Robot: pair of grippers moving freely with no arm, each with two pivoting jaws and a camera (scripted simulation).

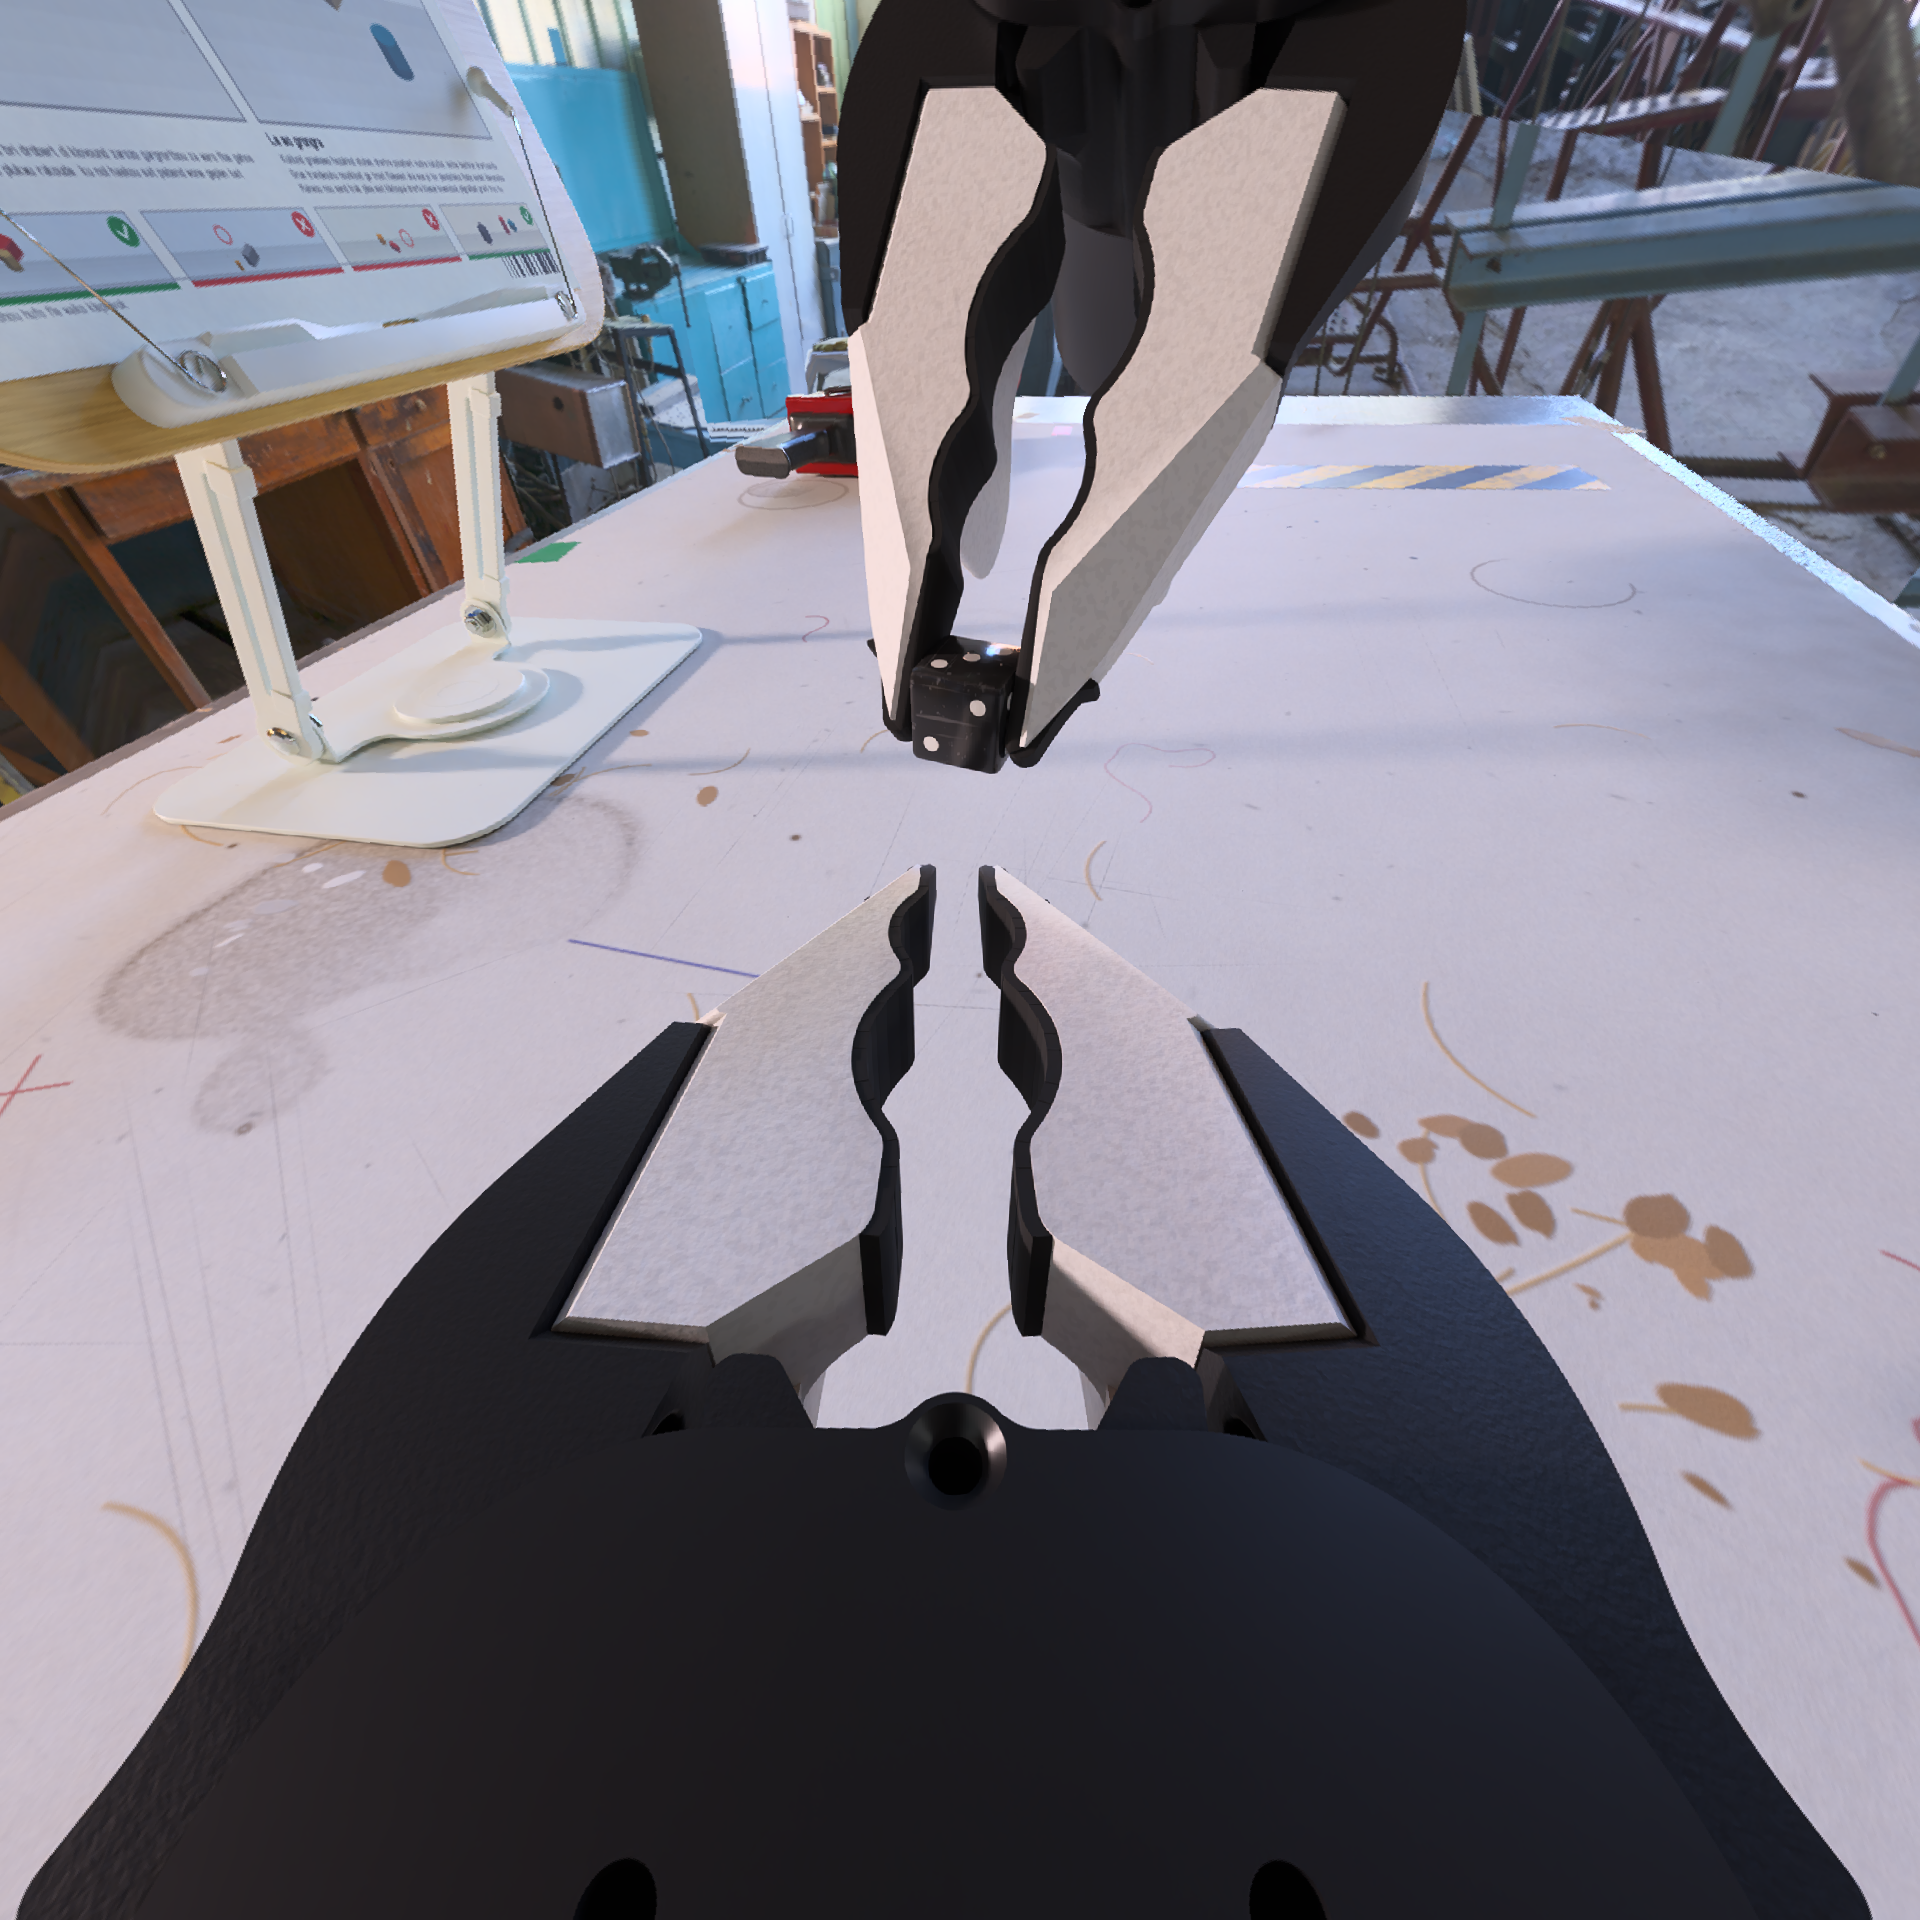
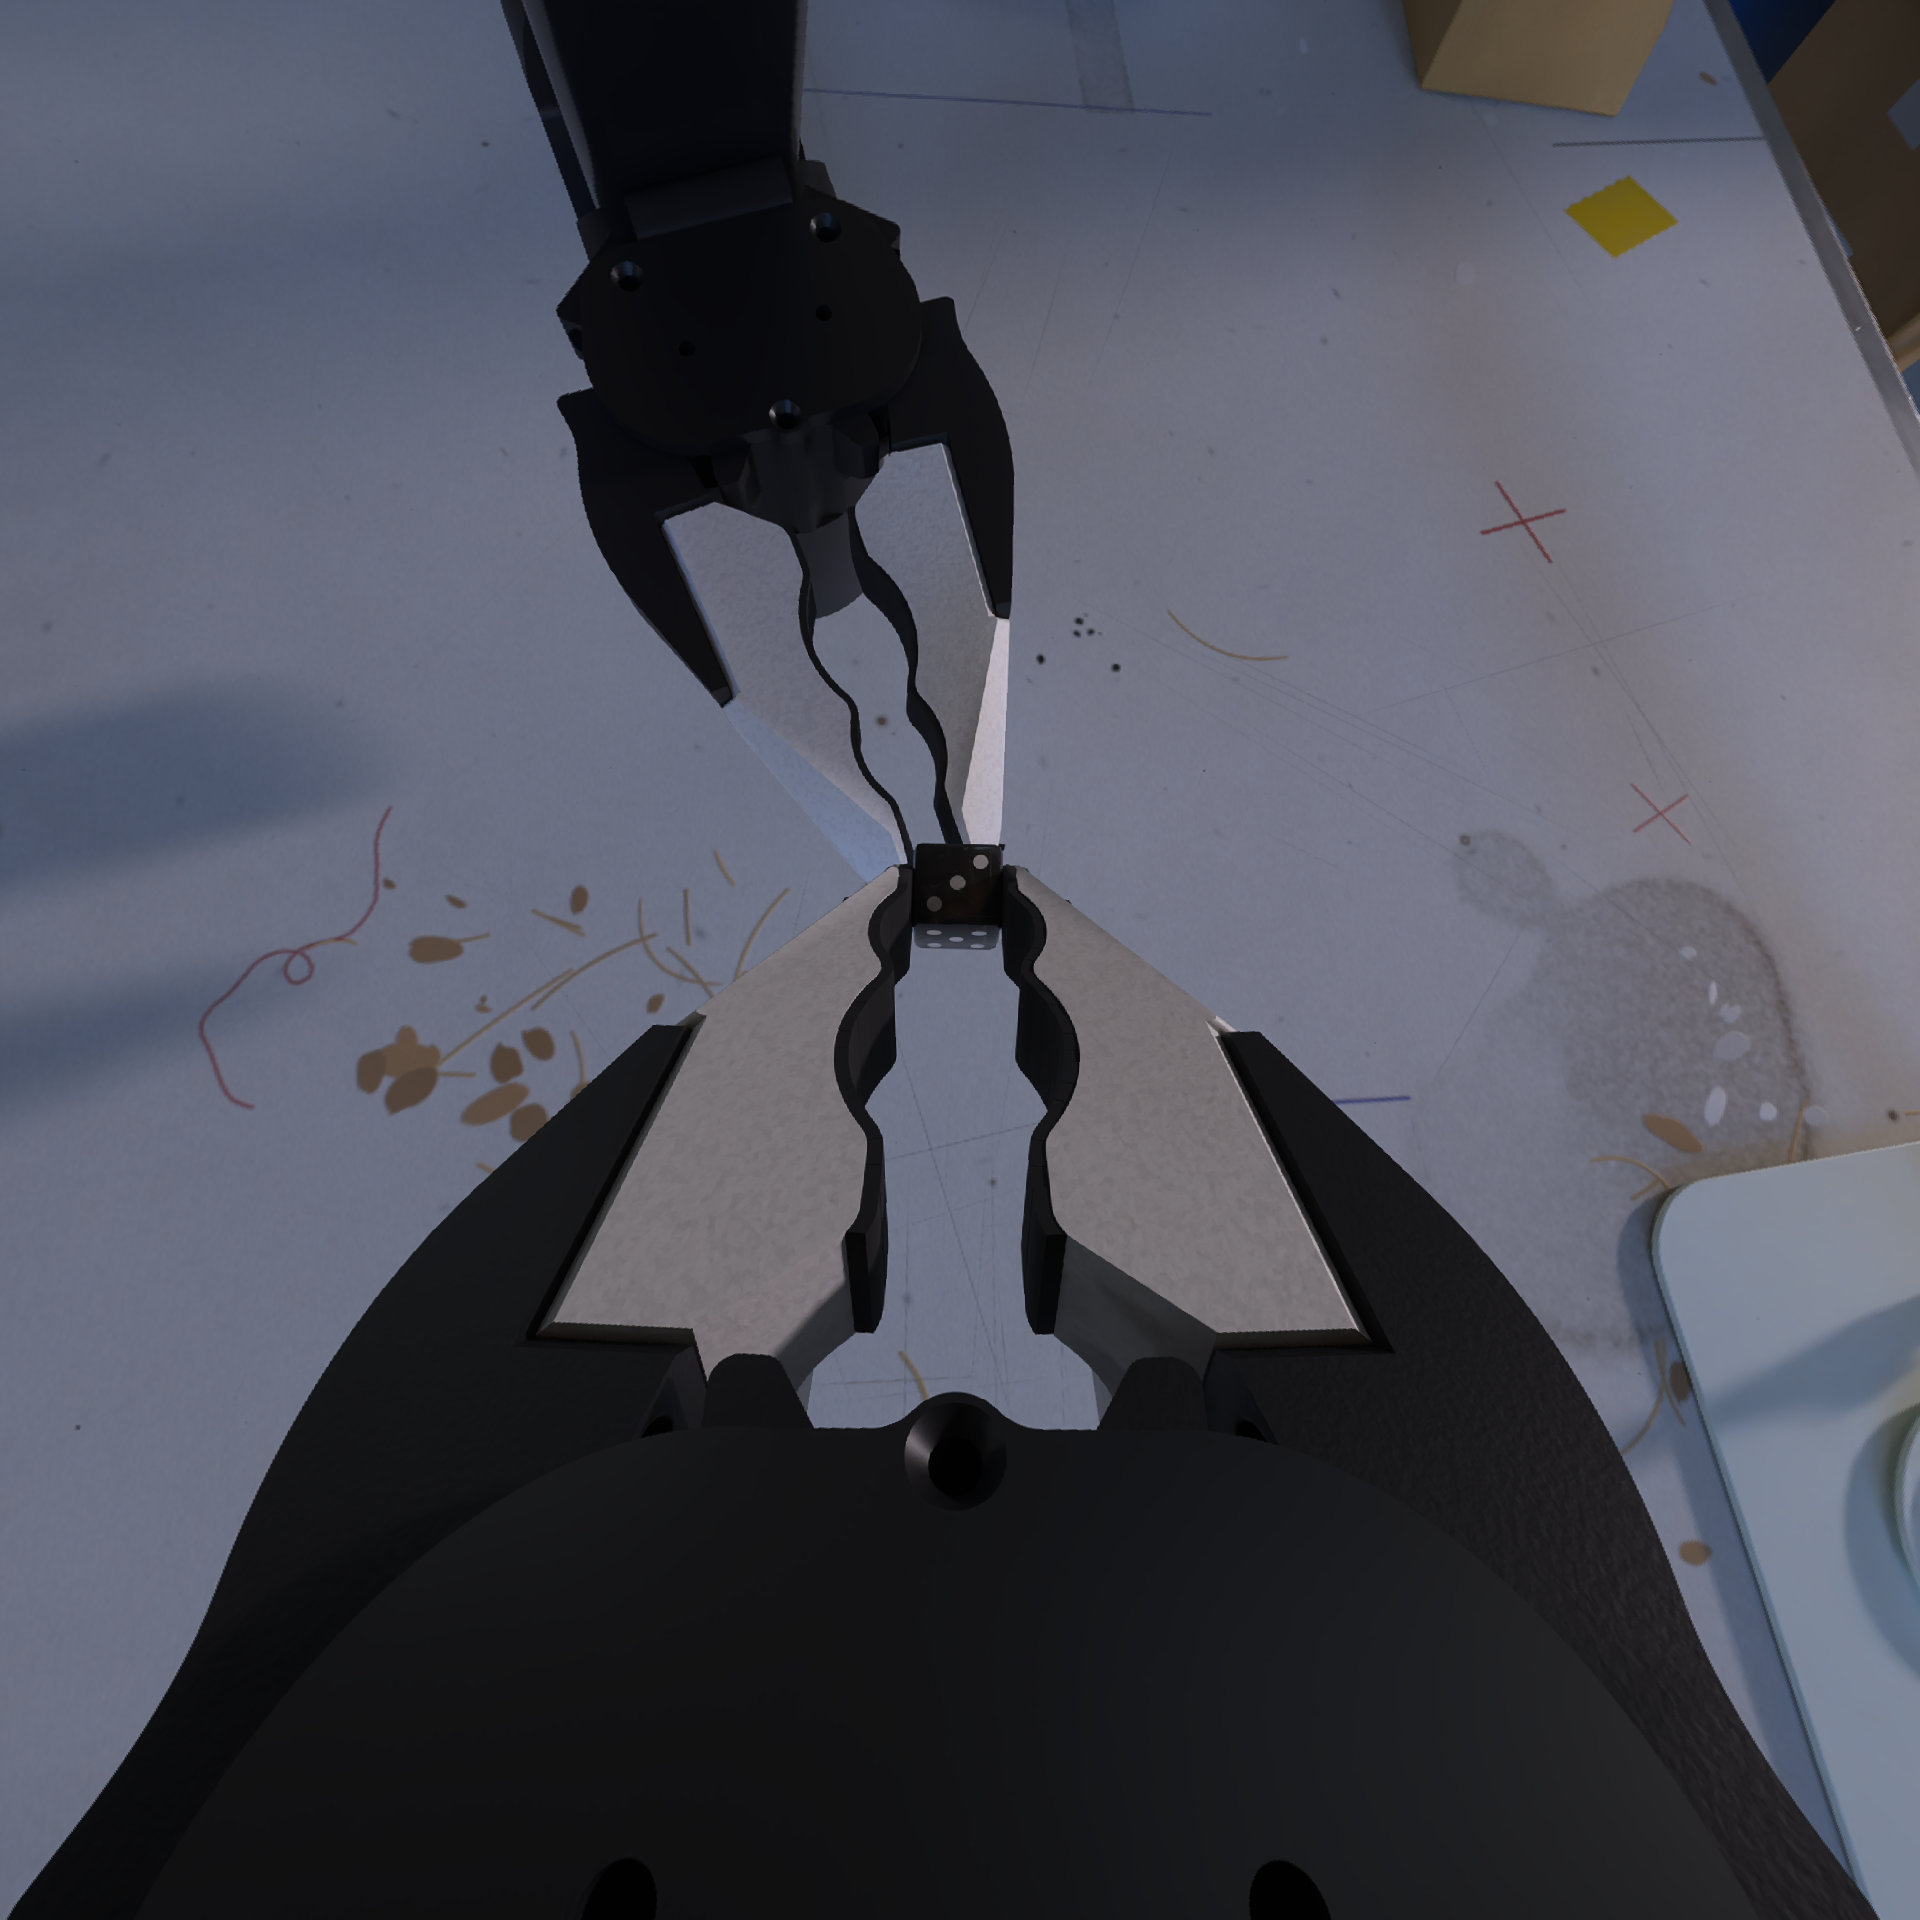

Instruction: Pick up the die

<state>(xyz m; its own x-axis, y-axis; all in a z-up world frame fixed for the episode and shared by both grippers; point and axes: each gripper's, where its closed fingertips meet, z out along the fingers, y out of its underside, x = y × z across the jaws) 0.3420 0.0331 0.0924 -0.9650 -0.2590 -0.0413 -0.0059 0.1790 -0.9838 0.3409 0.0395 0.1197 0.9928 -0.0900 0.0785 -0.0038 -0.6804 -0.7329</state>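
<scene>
The die (image 1: 961, 712) is black with white pips. My right gripper (image 1: 961, 732) reaches down from above in the left wrist view and is shut on the die at its fingertips, close over the white table (image 1: 1351, 831). In the right wrist view the die (image 2: 956, 883) sits pinched between my right gripper's (image 2: 958, 899) fingertips. My left gripper (image 1: 956, 883) is shut and empty, its tips pointing at the die from a short way in front. It also shows in the right wrist view (image 2: 928, 842), tips just behind the die.
A white document stand (image 1: 436, 727) holding a printed board (image 1: 260, 208) stands at the left; its base (image 2: 1797, 1403) shows at lower right. A red and black tool (image 1: 810, 442) lies at the far edge. A cardboard box (image 2: 1538, 52) and a yellow square (image 2: 1619, 215) are farther off.
</scene>
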